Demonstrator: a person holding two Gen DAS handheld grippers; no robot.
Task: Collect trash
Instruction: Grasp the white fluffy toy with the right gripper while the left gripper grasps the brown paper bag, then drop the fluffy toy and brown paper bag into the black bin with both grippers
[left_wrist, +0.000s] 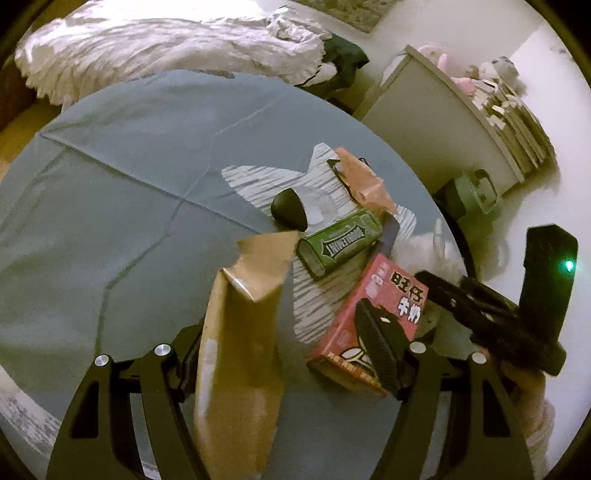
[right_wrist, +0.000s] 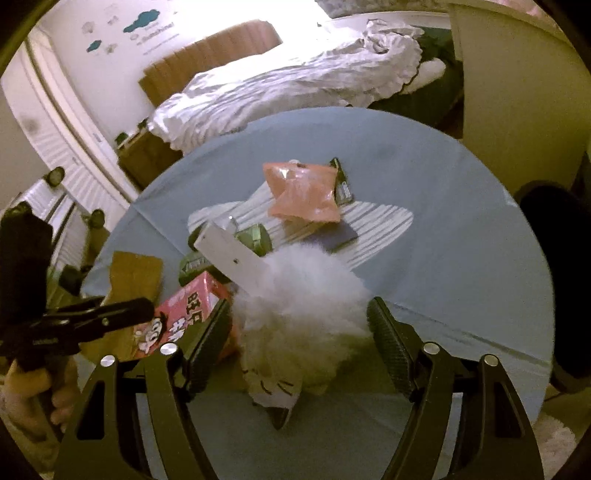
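Observation:
Trash lies on a round blue table. A torn brown paper bag stands between the fingers of my open left gripper; contact is not clear. A red milk carton lies by its right finger, beside a green gum pack and an orange wrapper. In the right wrist view, my open right gripper straddles a white fluffy cat-face toy. The red carton, brown bag and orange wrapper lie beyond and left.
A striped white mat lies under the trash. A black rounded object sits on it. A bed with rumpled white bedding is beyond the table. A cabinet stands at right. A white flat strip lies over the gum pack.

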